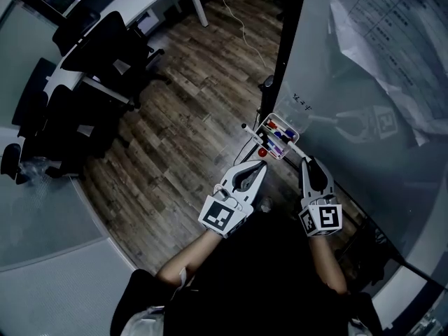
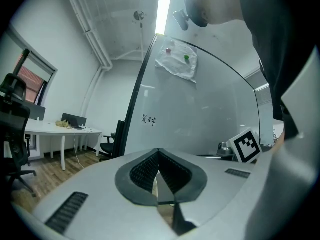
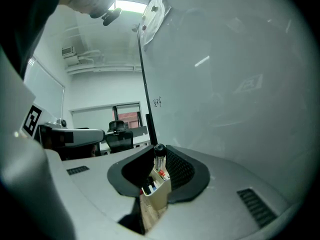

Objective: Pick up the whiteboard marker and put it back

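Now gripping the whiteboard marker (image 3: 159,158) in the right tool (image 1: 306,161), black cap up, jaws pressed on its white barrel, just short of the marker tray (image 3: 158,198) by the whiteboard (image 3: 230,84). Holding the left tool (image 1: 262,164) clenched shut, empty, level beside the right.

**Gloss and grain around the whiteboard**

The whiteboard (image 1: 364,82) is smooth and glossy, with crinkled paper sheets (image 1: 392,40) on it. Left of it lies matt wood-plank floor (image 1: 196,68). Beside it is a pale plastic tray (image 3: 161,196). The whiteboard marker (image 3: 159,154) has a shiny black cap.
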